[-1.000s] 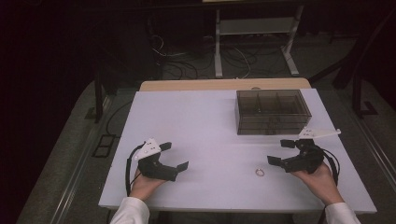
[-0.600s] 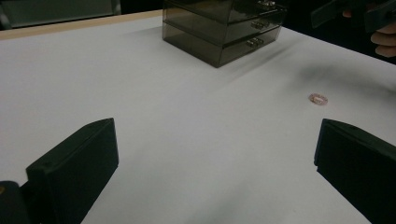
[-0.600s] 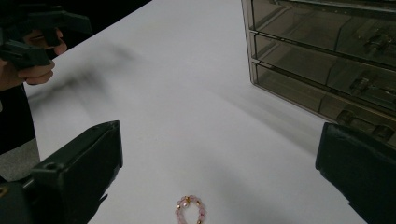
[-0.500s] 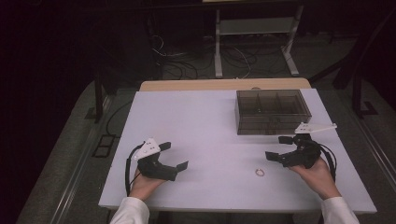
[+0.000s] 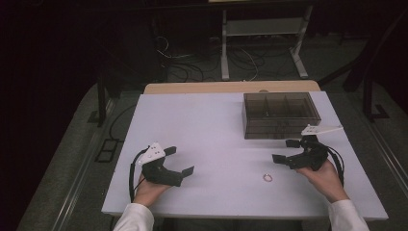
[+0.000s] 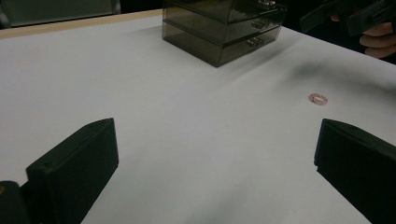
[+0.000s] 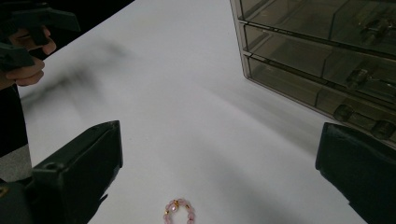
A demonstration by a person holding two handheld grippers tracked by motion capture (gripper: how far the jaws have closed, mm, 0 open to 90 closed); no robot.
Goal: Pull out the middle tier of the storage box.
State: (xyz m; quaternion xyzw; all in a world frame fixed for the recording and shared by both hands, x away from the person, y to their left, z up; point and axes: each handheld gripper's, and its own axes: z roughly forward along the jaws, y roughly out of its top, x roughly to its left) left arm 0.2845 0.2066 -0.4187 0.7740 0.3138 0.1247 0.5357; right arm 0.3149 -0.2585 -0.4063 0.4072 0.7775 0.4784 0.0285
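The right gripper (image 5: 283,151) has shifted left toward the small pink beaded ring (image 5: 267,177), jaws wide, empty; the left gripper (image 5: 179,160) stays wide, empty.

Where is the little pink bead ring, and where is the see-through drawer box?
bead ring (image 7: 178,212), right gripper view, on its left beads.
drawer box (image 5: 280,128), high view, on its front wall.
right gripper (image 5: 287,151), high view, midway between its fingertips.

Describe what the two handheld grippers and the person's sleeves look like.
Both the left gripper and the right gripper are black, each with two blocky black fingers, a pale grey three-cornered plate on top and a black trailing cable. The sleeves are white.
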